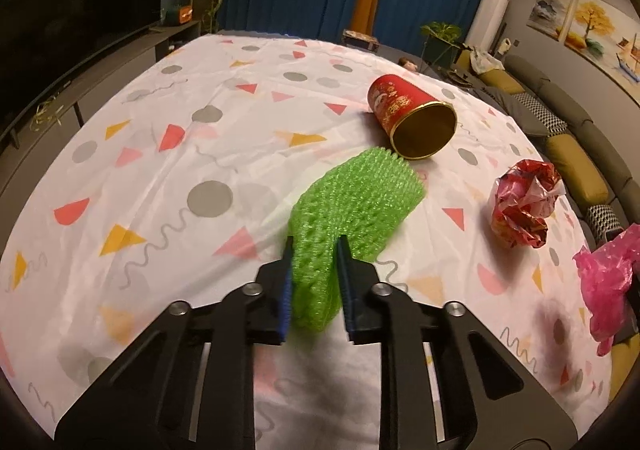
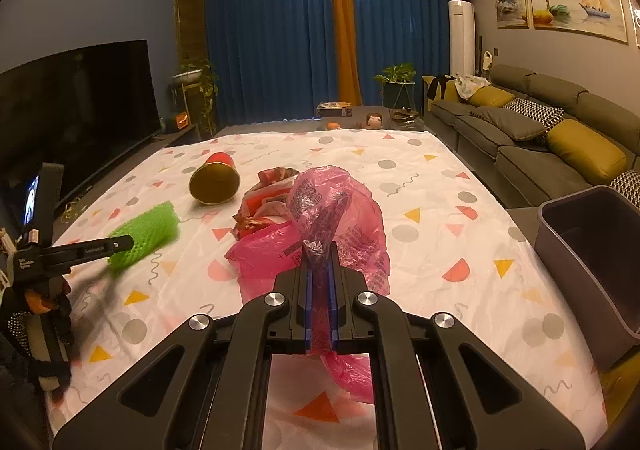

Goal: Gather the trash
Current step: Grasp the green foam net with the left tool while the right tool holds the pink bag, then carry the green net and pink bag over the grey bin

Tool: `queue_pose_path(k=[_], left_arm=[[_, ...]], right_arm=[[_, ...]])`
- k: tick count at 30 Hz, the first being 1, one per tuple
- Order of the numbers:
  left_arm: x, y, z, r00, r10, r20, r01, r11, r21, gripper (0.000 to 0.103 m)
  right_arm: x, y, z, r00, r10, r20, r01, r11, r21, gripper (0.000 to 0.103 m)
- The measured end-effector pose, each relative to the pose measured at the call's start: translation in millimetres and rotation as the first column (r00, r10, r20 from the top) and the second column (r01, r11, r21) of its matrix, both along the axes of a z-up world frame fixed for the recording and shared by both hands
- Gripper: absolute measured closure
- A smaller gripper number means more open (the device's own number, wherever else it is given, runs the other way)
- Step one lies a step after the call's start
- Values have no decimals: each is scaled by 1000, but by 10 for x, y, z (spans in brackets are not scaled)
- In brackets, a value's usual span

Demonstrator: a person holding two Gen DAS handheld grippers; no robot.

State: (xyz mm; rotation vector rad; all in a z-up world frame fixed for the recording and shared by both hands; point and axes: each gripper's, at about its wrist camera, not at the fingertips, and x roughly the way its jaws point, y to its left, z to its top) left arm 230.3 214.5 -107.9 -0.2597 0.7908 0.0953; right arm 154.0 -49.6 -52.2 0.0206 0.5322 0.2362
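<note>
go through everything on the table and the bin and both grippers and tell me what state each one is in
Left gripper: shut on the green foam net.
Green foam net: squeezed at its near end.
Right gripper: shut on the pink plastic bag.
Pink plastic bag: crumpled, held.
Red can: on its side, open.
Red wrapper: crumpled, loose.
Grey bin: open.

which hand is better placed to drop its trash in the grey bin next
Right. The right gripper is shut on the pink plastic bag, and the grey bin sits just off its right side. The left gripper holds the green foam net farther away.
</note>
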Motion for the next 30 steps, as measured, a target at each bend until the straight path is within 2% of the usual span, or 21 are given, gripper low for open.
queue_pose_path(k=[6, 15, 30], left_arm=[[-185, -72, 114, 999, 4, 51, -3, 1000, -12, 88], [-626, -466, 491, 985, -36, 168, 37, 999, -1, 88], [-874, -1235, 801, 962, -148, 230, 145, 989, 27, 88]], right_arm=[[-101, -35, 51, 1000, 3, 13, -3, 1000, 12, 96], [-270, -163, 159, 998, -9, 58, 8, 1000, 23, 96], [-544, -650, 296, 991, -77, 110, 72, 996, 51, 96]])
